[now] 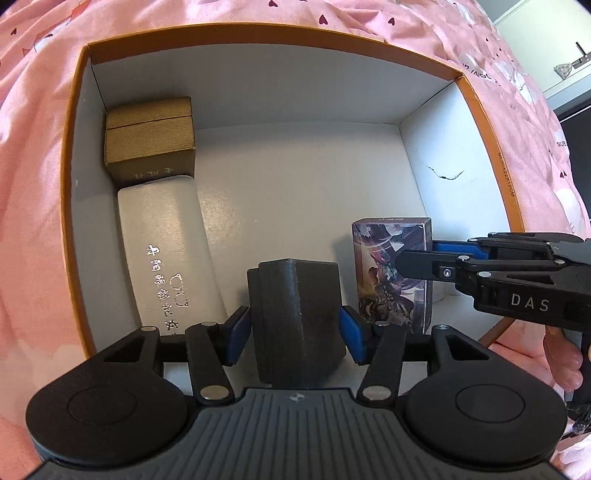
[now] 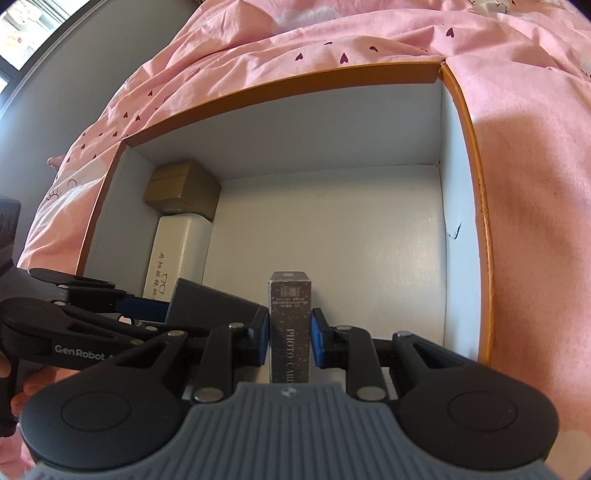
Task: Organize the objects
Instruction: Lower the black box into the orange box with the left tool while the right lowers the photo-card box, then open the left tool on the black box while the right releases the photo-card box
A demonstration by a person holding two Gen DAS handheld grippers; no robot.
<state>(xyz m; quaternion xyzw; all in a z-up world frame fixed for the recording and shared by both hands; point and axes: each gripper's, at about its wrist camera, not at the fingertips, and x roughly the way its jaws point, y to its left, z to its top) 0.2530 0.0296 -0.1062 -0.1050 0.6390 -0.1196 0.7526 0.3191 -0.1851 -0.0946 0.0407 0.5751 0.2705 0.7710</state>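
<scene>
An open orange box (image 1: 491,140) with white inside walls lies on the bed; it also shows in the right wrist view (image 2: 480,206). My left gripper (image 1: 295,332) is shut on a black block (image 1: 295,317) held over the box's near edge. My right gripper (image 2: 288,336) is shut on a dark photo card box (image 2: 290,321), upright just right of the black block (image 2: 207,306). From the left wrist view the card box (image 1: 388,266) has a printed face and the right gripper (image 1: 417,254) comes in from the right.
A gold box (image 1: 151,144) sits in the far left corner of the orange box, with a white glasses case (image 1: 166,251) lying in front of it along the left wall. A pink sheet (image 2: 369,33) with hearts surrounds the box.
</scene>
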